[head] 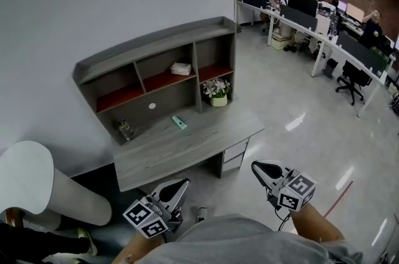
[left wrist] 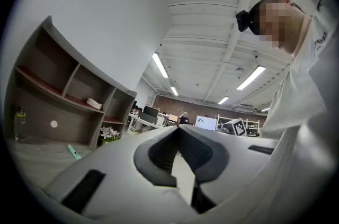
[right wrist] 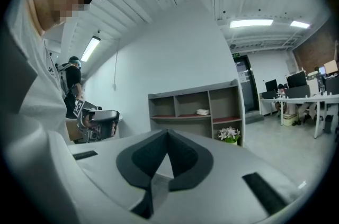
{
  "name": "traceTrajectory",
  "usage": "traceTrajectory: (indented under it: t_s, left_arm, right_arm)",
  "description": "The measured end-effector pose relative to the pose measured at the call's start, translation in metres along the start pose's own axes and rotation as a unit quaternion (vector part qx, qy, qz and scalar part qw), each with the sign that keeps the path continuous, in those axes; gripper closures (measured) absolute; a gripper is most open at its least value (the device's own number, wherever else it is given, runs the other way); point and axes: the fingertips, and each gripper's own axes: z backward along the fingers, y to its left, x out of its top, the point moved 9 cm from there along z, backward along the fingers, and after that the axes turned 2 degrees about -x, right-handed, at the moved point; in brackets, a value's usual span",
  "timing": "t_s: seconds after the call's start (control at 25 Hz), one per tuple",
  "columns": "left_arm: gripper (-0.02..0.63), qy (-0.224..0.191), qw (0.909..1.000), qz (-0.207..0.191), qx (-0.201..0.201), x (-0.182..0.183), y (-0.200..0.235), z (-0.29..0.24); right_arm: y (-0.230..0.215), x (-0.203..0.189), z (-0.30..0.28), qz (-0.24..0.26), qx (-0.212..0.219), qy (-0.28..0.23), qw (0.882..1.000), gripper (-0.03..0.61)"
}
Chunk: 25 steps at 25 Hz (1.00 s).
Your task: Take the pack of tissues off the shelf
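Observation:
The pack of tissues [head: 181, 68] is a small white packet on the red floor of the shelf's [head: 156, 47] middle upper compartment. It also shows in the left gripper view [left wrist: 94, 104] and in the right gripper view [right wrist: 202, 112]. Both grippers are held low, near the person's body and well short of the desk [head: 187, 144]. My left gripper [head: 182, 184] has its jaws together with nothing between them [left wrist: 177, 128]. My right gripper [head: 255, 166] also has its jaw tips meeting on nothing [right wrist: 168, 133].
Under the shelf, the desk holds a pot of white flowers [head: 217, 92], a teal object [head: 179, 123] and a small bottle [head: 124, 129]. A white rounded seat [head: 37, 185] stands at the left. Long office desks [head: 324, 32] with monitors and seated people fill the far right.

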Motion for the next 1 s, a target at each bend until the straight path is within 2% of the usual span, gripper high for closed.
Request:
traceTrajectory:
  t_s: [0.24,0.48,0.72,1.0]
  left_arm:
    - [0.597,0.003,0.9987,0.011,-0.051,0.025,0.093,-0.035]
    - [0.597,0.009,0.9963,0.021,-0.082,0.043,0.172,-0.065]
    - [0.597,0.020,0.9937,0.028,-0.106,0.056,0.234,-0.094]
    - [0.597,0.023,0.9923,0.027,-0.119,0.062,0.279,-0.125]
  right_arm:
    - [-0.022,0.020,-0.069,0.002,-0.041,0.010,0.999,0.558]
    - [-0.048,0.033,-0.134,-0.001,-0.066,0.013,0.998,0.558]
    - [-0.073,0.044,-0.181,-0.005,-0.086,0.011,0.996,0.558]
    - [-0.108,0.049,-0.216,-0.008,-0.098,0.013,0.995,0.558]
